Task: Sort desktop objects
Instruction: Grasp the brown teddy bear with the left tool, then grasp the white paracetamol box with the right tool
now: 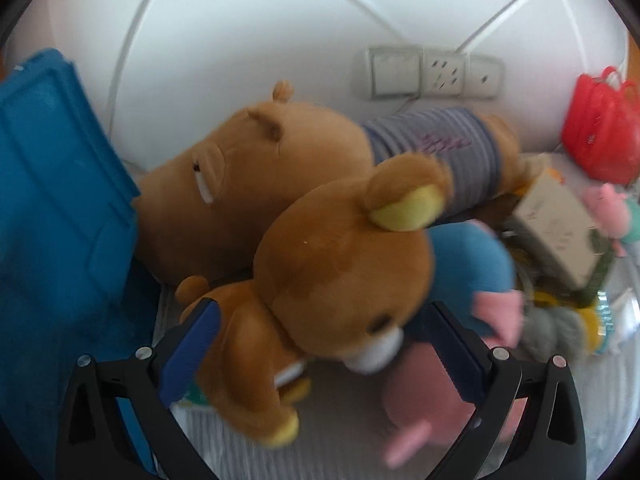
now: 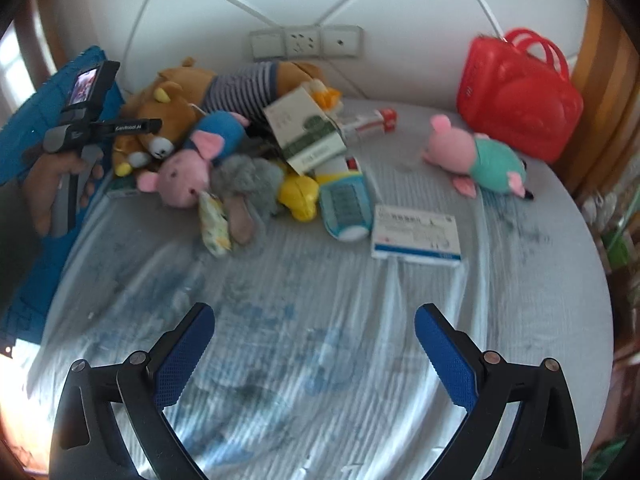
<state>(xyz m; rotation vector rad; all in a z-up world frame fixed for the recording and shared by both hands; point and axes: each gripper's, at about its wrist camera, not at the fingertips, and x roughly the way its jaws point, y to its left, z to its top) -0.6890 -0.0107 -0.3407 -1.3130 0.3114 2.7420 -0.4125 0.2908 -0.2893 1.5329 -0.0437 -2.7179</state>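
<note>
My left gripper [image 1: 320, 312] is open with its jaws on either side of a small brown teddy bear [image 1: 332, 276] that has yellow inner ears. Behind the bear lies a big brown plush in a striped shirt [image 1: 280, 148]. A pink pig plush in blue [image 1: 468, 272] lies to the right of the bear. In the right wrist view the left gripper [image 2: 136, 128] reaches into the pile at the bear [image 2: 160, 120]. My right gripper [image 2: 314, 320] is open and empty above the bare grey cloth [image 2: 300, 280].
A blue bin [image 1: 52, 184] stands at the left. A red plastic case [image 2: 520, 92], a pink pig in green [image 2: 476, 156], a white-and-blue box [image 2: 416, 236], a green-and-white box [image 2: 308, 136], a grey plush [image 2: 248, 180] and a yellow toy [image 2: 300, 196] lie on the table.
</note>
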